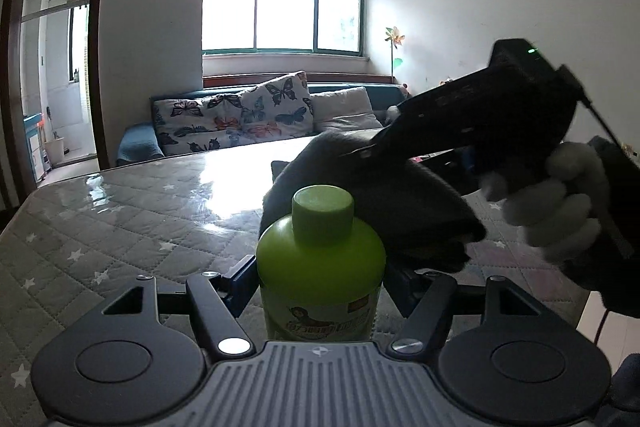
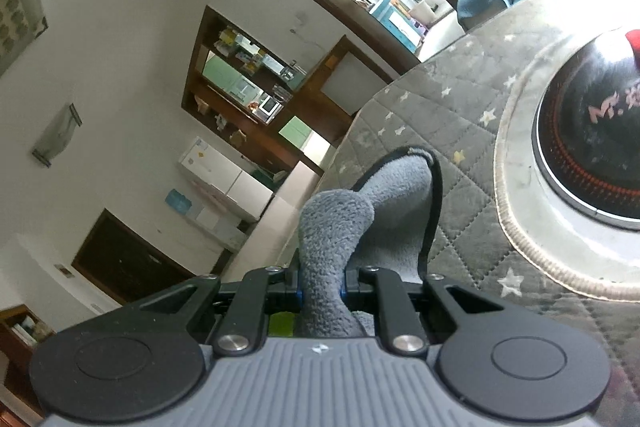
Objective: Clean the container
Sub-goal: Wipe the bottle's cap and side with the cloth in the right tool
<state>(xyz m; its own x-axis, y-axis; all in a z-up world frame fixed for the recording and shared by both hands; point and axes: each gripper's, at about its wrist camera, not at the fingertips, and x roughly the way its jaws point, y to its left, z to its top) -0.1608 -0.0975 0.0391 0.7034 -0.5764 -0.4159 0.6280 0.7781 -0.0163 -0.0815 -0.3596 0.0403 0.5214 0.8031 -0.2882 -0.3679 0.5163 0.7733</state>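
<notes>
Nearest the left wrist cam is the left gripper (image 1: 320, 291), its blue pads pinching a green bottle (image 1: 320, 267) w/ a green screw cap, upright between the fingers, label facing the cam; pads press both sides of the bottle body. Under it a table (image 1: 120, 227) w/ a grey quilted star-print cover and a glossy clear sheet on top. Behind the table, far left, a doorway to a bright side room; then a sofa (image 1: 224, 123) w/ butterfly-print cushions below a big window w/ purple blinds. Just behind and right of the bottle cap hangs a dark grey cloth (image 1: 380, 195), drooping close over the bottle's shoulder; can't tell if it touches. The cloth hangs from the right gripper (image 1: 372, 151), a black unit slanting up to the right, gripped by a hand (image 1: 560, 203) in a white glove. In the right wrist cam, the right gripper (image 2: 322, 291) is pressed tight on the grey fleecy cloth (image 2: 340, 227), which bunches up past the fingertips; a bit of green shows below the fingers. To the right on the same table cover sits a round black appliance (image 2: 592, 147) on a pale mat.
</notes>
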